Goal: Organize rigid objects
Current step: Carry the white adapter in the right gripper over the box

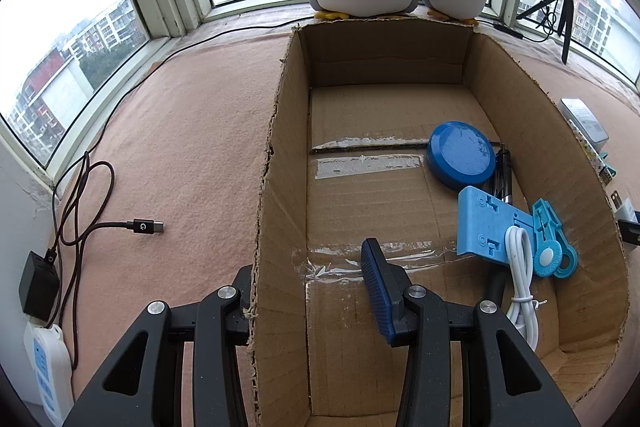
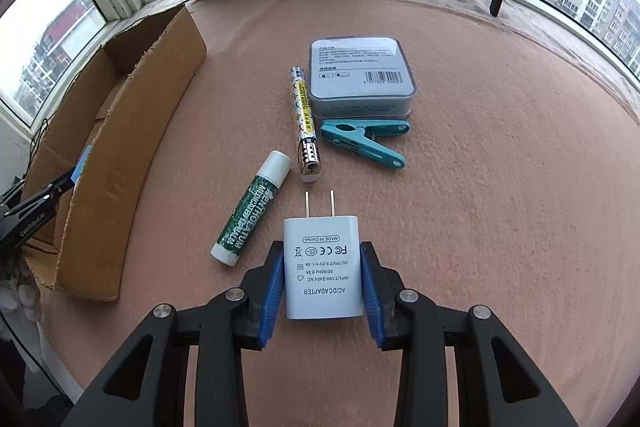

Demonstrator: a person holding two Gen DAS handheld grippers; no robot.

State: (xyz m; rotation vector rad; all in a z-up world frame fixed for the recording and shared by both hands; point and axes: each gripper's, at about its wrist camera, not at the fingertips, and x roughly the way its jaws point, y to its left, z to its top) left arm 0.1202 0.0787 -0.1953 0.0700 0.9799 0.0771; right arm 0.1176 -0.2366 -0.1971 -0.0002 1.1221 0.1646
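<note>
The right gripper (image 2: 322, 291) pinches the white rectangular plastic AC adapter (image 2: 322, 267) on the pink felt tabletop (image 2: 480, 187), while the left gripper (image 1: 308, 291) seemingly clamps the brown cardboard box's (image 1: 280, 187) wall

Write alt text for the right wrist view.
The right gripper is shut on a white AC/DC adapter, prongs pointing away, on a pink cloth. Beyond lie a lip balm tube, lighter, teal clip and grey case; a cardboard box stands left.
</note>
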